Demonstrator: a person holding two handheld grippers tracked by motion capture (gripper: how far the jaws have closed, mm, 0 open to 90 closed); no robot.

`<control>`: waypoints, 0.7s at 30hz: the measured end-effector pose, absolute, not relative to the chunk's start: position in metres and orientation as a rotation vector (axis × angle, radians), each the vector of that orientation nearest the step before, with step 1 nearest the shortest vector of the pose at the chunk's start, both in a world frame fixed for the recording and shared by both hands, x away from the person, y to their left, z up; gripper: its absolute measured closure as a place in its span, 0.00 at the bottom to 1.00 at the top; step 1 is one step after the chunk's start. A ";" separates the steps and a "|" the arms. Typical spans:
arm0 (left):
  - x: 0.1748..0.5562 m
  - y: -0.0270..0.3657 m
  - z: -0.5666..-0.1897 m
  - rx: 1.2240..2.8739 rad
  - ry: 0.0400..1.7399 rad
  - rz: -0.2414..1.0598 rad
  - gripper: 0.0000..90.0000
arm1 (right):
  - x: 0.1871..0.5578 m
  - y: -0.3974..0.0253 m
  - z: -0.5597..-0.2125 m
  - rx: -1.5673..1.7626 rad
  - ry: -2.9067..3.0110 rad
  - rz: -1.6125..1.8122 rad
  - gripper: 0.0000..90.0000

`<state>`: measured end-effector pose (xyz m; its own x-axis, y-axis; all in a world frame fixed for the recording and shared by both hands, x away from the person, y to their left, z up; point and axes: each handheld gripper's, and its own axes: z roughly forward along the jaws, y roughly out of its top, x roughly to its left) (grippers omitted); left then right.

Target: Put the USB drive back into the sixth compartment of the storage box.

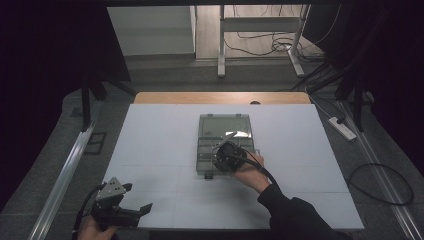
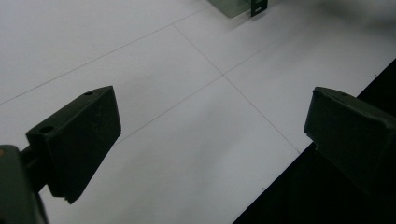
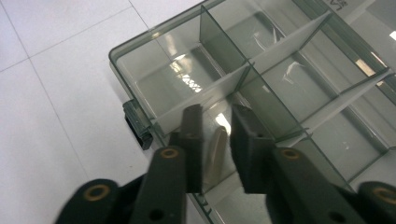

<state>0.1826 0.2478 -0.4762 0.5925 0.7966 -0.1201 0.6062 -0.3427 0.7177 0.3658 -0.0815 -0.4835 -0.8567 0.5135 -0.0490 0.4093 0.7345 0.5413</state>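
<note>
Right claw picks from the clear box

The left claw (image 1: 131,210) waits wide open at the worktop's (image 1: 150,145) near edge. Farther on, the right claw (image 3: 215,140) pinches a pale ring (image 3: 216,151) inside the compartment box (image 3: 140,70); squeezed loosely, it could slip and roll away.

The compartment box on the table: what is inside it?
The clear box has dividers and mostly bare compartments. One pale oval piece stands between the right gripper's jaws. Compartments beneath that gripper are hidden.

The organizer box (image 1: 225,131) sat mid-desk (image 1: 150,145), and broad bare surface lay on either side of it and toward the near edge. Inside the box, upright dividers (image 3: 224,49) fenced narrow compartments, leaving the right gripper (image 3: 217,123) little sideways room.
</note>
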 end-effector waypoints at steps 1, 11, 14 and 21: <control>0.183 0.248 -0.476 2.071 1.109 0.324 0.04 | 0.365 -0.081 -0.483 0.733 2.735 0.785 0.77; 0.183 0.248 -0.476 2.072 1.106 0.323 0.04 | 0.363 -0.081 -0.479 0.752 2.715 0.792 0.60; 0.183 0.248 -0.476 2.072 1.106 0.323 0.04 | 0.363 -0.081 -0.478 0.762 2.708 0.787 0.55; 0.183 0.248 -0.476 2.073 1.105 0.322 0.04 | 0.362 -0.081 -0.475 0.789 2.707 0.804 0.45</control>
<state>0.1826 0.2478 -0.4763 0.5950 0.7945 -0.1211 0.6056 -0.3442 0.7175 0.3619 -0.0808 -0.4753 -0.8352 0.5481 -0.0457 0.4342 0.7081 0.5569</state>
